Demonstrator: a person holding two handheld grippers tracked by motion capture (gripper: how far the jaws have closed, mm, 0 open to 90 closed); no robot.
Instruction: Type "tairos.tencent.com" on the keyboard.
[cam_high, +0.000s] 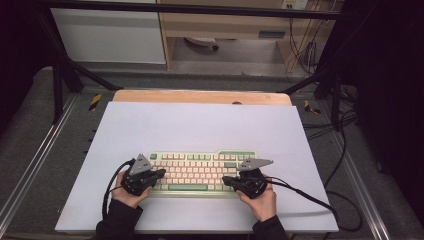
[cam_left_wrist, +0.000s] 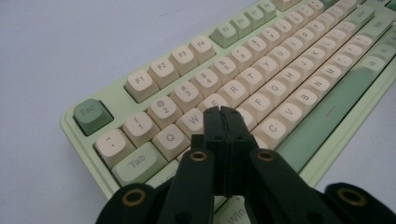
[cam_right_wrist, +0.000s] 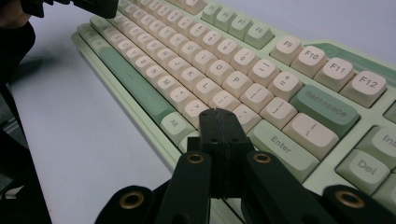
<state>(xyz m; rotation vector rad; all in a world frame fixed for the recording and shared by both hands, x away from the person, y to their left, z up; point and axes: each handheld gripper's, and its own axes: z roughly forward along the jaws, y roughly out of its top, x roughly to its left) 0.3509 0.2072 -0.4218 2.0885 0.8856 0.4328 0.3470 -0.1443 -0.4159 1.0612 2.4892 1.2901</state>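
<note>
A pale green keyboard with cream and green keys lies on the white sheet near the table's front. My left gripper hovers over the keyboard's left end, jaws pressed together with nothing between them. In the left gripper view the keyboard runs up to the right and the left gripper has its tips above the keys near W, E and S. My right gripper sits over the right end, also shut and empty. In the right gripper view the right gripper points at keys left of Enter on the keyboard.
The white sheet covers most of the wooden table. Black cables trail off to the right. Metal frame rails run along both sides of the table. The other gripper shows at the top left of the right gripper view.
</note>
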